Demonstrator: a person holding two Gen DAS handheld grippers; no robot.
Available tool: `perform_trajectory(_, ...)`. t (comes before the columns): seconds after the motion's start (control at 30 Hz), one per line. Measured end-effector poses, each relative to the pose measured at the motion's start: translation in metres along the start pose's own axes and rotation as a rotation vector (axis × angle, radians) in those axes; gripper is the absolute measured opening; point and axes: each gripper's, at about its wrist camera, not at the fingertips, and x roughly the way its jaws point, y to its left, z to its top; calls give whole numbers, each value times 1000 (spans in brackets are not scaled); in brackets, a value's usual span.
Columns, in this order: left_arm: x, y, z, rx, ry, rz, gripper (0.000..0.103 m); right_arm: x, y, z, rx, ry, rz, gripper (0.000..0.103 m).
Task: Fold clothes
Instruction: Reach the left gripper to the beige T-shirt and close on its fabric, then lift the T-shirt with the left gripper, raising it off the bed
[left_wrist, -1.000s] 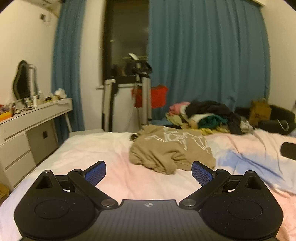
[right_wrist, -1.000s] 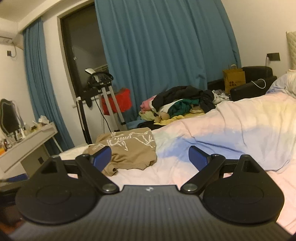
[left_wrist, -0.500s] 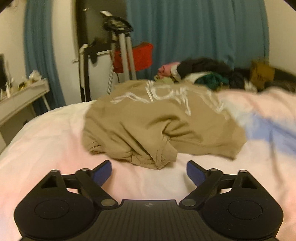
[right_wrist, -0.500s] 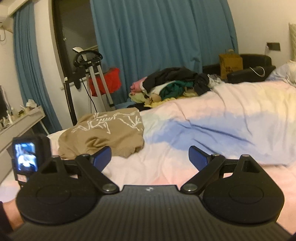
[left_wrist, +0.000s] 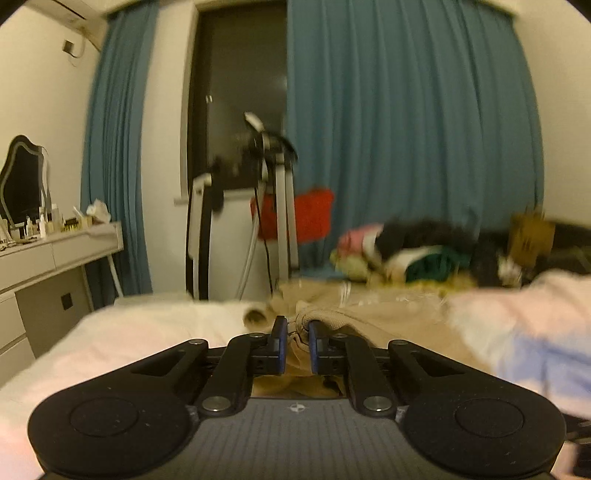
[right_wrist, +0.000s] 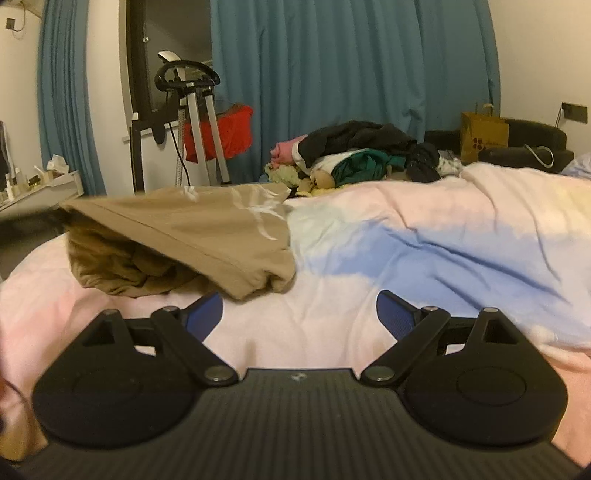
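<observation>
The left tool (left_wrist: 295, 341) is pinched nearly closed on a bunched edge of the tan shirt (left_wrist: 373, 314), which lies crumpled on the bed (left_wrist: 140, 332) just ahead of it. The right tool (right_wrist: 299, 308) is spread wide and holds nothing, low over the bed with the shirt (right_wrist: 207, 229) ahead and to its left, one edge raised off the bedding. A pile of clothes (right_wrist: 362, 155) sits farther beyond.
</observation>
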Motion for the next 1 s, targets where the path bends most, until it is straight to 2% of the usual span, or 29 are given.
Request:
perform_trajectory(0.17, -61, 24, 19, -68, -82, -30, 12, -17, 11, 1, -67, -51, 16, 92)
perform_trajectory(0.27, -99, 30, 25, -74, -119, -59, 11, -37, 21, 3, -112, -80, 27, 92)
perform_trajectory(0.47, -177, 43, 29, -106, -168, -166, 11, -96, 42, 7, -166, -112, 96, 92)
perform_trajectory(0.63, -231, 62, 32, -164, -268, -246, 11, -142, 67, 1, -212, -98, 179, 92)
perform_trajectory(0.73, -239, 73, 31, -217, -254, -265, 11, -147, 85, -5, -227, -67, 273, 92)
perform_trajectory(0.83, -222, 83, 22, -258, -203, -293, 12, -136, 115, -13, -287, -20, 359, 92)
perform_trajectory(0.93, -205, 85, 10, -251, -164, -289, 12, -112, 145, -22, -302, 23, 369, 92)
perform_trajectory(1.0, -195, 85, 2, -254, -136, -287, 12, -93, 154, -27, -283, 39, 304, 92)
